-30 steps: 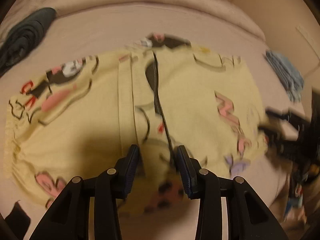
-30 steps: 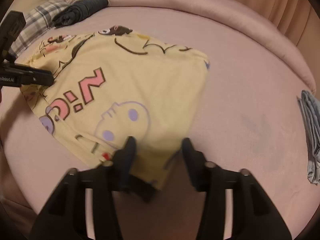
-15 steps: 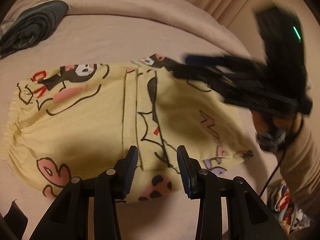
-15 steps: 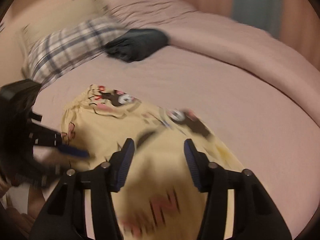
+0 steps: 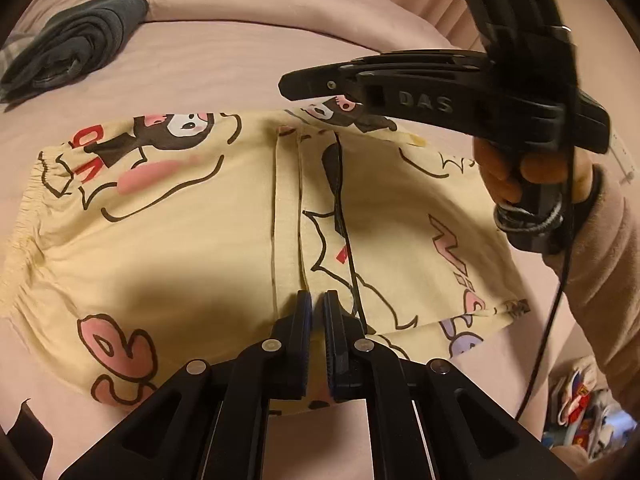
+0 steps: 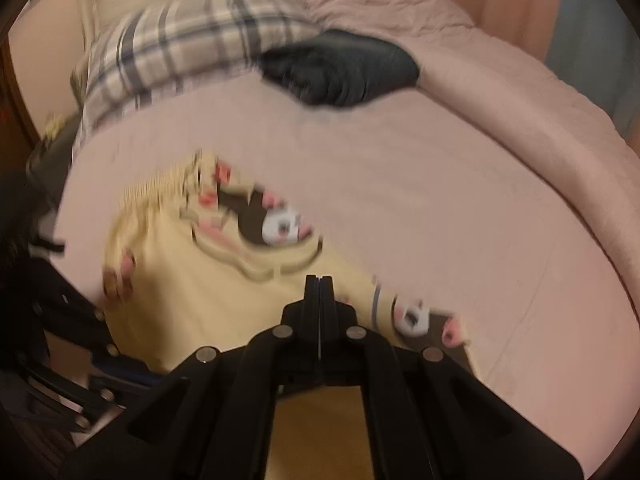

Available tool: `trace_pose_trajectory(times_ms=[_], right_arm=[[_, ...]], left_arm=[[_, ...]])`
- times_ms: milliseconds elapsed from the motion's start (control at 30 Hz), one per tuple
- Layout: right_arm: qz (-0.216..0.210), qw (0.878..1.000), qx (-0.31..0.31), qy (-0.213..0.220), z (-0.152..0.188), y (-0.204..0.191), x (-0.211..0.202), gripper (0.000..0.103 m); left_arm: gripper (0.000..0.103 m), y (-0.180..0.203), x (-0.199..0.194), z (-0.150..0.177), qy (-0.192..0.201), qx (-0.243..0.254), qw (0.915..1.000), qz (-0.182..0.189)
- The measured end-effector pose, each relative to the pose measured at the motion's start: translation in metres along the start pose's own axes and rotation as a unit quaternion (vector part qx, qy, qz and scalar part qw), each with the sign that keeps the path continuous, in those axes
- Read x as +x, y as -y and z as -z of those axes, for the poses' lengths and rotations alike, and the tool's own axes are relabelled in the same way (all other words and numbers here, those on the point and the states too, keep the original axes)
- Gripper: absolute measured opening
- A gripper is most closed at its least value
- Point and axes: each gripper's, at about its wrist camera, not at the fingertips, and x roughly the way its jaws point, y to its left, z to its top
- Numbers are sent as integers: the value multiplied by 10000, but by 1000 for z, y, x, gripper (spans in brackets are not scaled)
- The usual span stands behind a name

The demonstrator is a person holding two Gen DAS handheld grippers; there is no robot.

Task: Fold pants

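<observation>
The yellow cartoon-print pants (image 5: 168, 240) lie folded on the pink bed, waistband at the left. My left gripper (image 5: 317, 308) is nearly shut over the folded hem near the middle of the near edge; a thin strip of yellow fabric shows between the pads. My right gripper (image 6: 319, 284) is shut with nothing visibly between its fingers, hovering over the far edge of the pants (image 6: 192, 292). In the left wrist view the right gripper (image 5: 292, 86) shows side-on above the far edge, held by a hand.
A dark folded garment (image 5: 72, 46) lies at the back left of the bed, also in the right wrist view (image 6: 340, 66). A plaid pillow (image 6: 180, 44) sits behind it. The rolled pink duvet (image 6: 520, 92) borders the far side. Clutter (image 5: 584, 408) lies off the bed's right.
Both grippers have closed. The right gripper swung from the near right corner across to the far edge of the pants. The left gripper moved in over the folded hem.
</observation>
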Motion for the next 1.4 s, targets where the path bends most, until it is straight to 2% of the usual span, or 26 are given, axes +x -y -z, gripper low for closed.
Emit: trace_pose_trajectory(times_ms=[133, 167, 200, 267, 400, 467, 500, 533, 567, 600, 633, 767, 867, 967, 1067, 1100, 1200, 1300, 1400], right_arm=[[85, 9993, 137, -339, 0, 7, 11, 3], [155, 9986, 251, -437, 5, 13, 11, 8], [177, 9980, 350, -490, 8, 18, 11, 23], [77, 9968, 642, -477, 15, 29, 6, 40], [-111, 9971, 558, -497, 21, 27, 6, 45], [-177, 9968, 369, -687, 21, 22, 16, 40], [-176, 9964, 230, -802, 22, 20, 23, 22], [-133, 9957, 63, -917, 22, 16, 28, 14], [32, 9950, -182, -986, 24, 12, 32, 10], [11, 9954, -250, -924, 23, 9, 30, 5], [-88, 9967, -240, -773, 21, 9, 23, 5], [-17, 9988, -67, -475, 16, 17, 12, 5], [38, 9983, -41, -576, 15, 16, 24, 5], [165, 9977, 24, -658, 17, 15, 35, 7], [222, 9973, 250, -655, 17, 18, 35, 10], [299, 9971, 280, -636, 15, 17, 32, 18], [357, 9984, 335, -269, 13, 10, -1, 22], [-60, 9995, -44, -291, 27, -20, -29, 22], [-404, 9942, -890, -438, 54, -75, -42, 19]], left_arm=[[5, 5, 1, 2, -46, 84, 9999, 88], [5, 3, 1, 0, -45, 91, 9999, 81], [5, 2, 1, -2, -34, 75, 9999, 103], [5, 0, 0, -2, -11, -31, 9997, 235], [5, -9, -3, -6, 9, -70, 9998, 209], [5, -8, -2, -6, -30, -38, 9998, 204], [5, -8, -2, -7, -36, -14, 9998, 177], [5, -8, -2, -7, -32, 2, 9999, 158], [5, -9, -3, -7, -26, 3, 9999, 164], [5, -11, -3, -8, 2, -21, 9999, 165], [5, -11, -4, -6, 16, -34, 9999, 159], [5, -18, -8, -5, 62, -142, 9999, 32], [5, -24, -2, -4, -58, -211, 9995, -220], [5, -27, -1, -3, -73, -293, 9993, -211], [5, -24, -8, -4, -12, -266, 9995, -170], [5, -23, -13, -5, 70, -254, 9995, -169], [5, -32, -28, -7, 203, -300, 9992, -166], [5, -42, -38, -8, 314, -402, 9984, -245], [5, -48, -44, -7, 392, -574, 9972, -260]])
